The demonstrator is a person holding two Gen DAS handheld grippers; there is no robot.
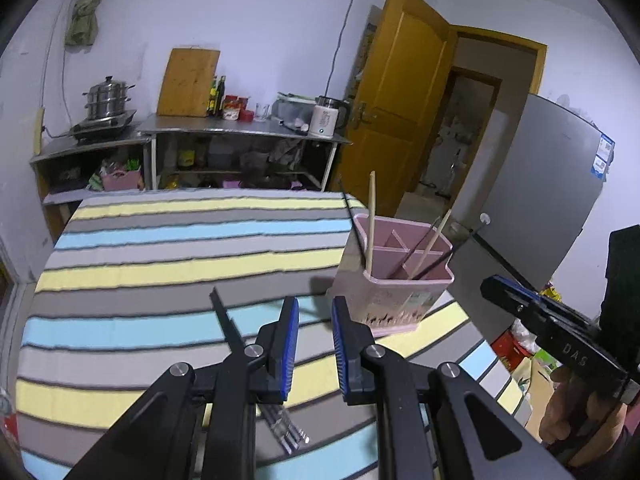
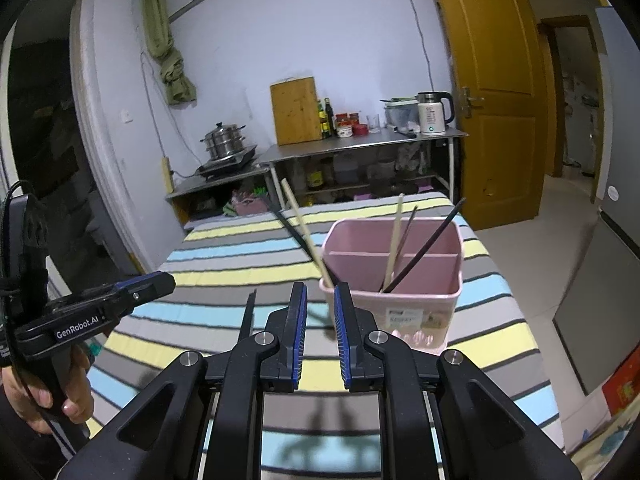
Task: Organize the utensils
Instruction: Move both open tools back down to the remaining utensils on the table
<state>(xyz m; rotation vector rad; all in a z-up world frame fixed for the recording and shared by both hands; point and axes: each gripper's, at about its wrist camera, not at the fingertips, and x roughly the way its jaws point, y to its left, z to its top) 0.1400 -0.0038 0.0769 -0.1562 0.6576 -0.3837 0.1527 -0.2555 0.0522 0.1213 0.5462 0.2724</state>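
A pink divided utensil holder (image 1: 394,280) (image 2: 394,280) stands on the striped tablecloth (image 1: 160,240) near its right edge. Pale wooden chopsticks (image 1: 371,220) (image 2: 396,232) and dark chopsticks (image 1: 438,261) (image 2: 432,240) lean in its compartments. My left gripper (image 1: 316,312) hovers just left of the holder, open, with nothing between its blue pads. Several metal chopsticks (image 1: 286,428) lie on the cloth beneath it. My right gripper (image 2: 320,300) is open and bare, right in front of the holder's near left corner. Each wrist view shows the other gripper (image 1: 520,300) (image 2: 148,284) at its side, held by a hand (image 2: 68,392).
Behind the table stands a steel counter (image 2: 360,144) with a kettle (image 2: 432,118), cutting board, jars and a steamer pot (image 2: 224,142). A yellow door (image 1: 400,92) is open at the right, beside a grey fridge (image 1: 540,180). The table's right edge is close to the holder.
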